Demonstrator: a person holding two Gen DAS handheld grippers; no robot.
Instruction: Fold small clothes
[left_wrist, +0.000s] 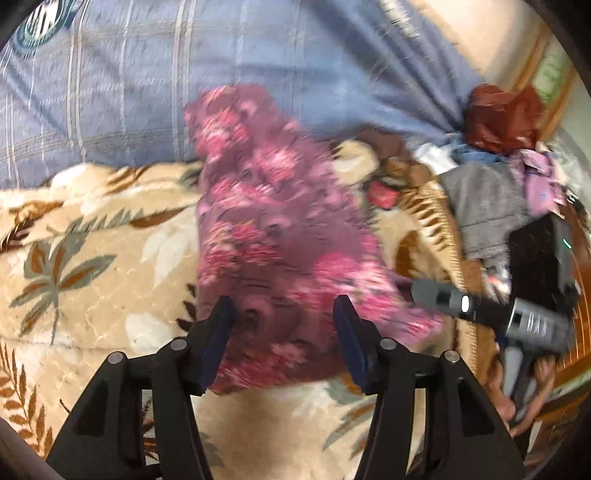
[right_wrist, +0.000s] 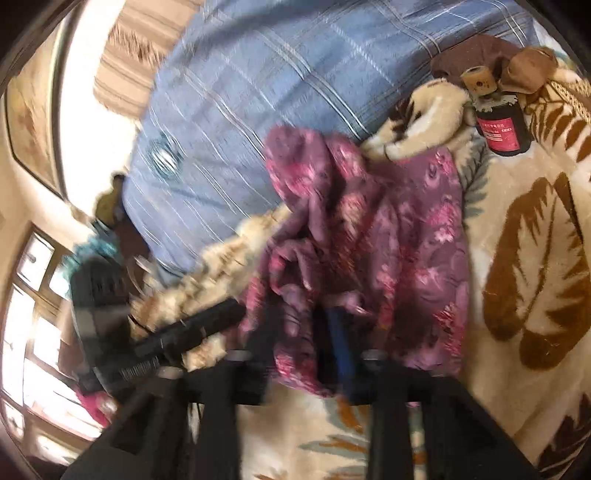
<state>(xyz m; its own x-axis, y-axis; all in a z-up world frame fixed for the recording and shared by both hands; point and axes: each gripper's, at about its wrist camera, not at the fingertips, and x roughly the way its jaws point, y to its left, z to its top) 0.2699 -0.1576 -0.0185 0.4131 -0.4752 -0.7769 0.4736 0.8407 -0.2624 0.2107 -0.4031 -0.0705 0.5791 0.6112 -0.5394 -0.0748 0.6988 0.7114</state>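
Lying on leaf-print blanket (left_wrist: 92, 229), floral garment (left_wrist: 273, 229) bunching just ahead of left gripper (left_wrist: 284, 314), jaws standing apart, gripping nothing. Right gripper (right_wrist: 306, 325): cloth between parted jaws, grip unclear. Judging mid-fold; next, regrasping an edge.

Support surface: bed covered by a cream plush blanket (left_wrist: 92, 295) with brown and grey-green leaf print. A blue plaid quilt (left_wrist: 221, 74) lies across its far part. A purple floral garment (left_wrist: 273, 229) lies crumpled on the blanket, its far end reaching onto the quilt's edge. At the blanket's right end, in the left wrist view: a heap of clothes (left_wrist: 495, 177), grey, lilac and rust-red. Right wrist view: a dark jar with a red label (right_wrist: 502, 125) lies on the blanket beside a brown cloth (right_wrist: 476, 55).
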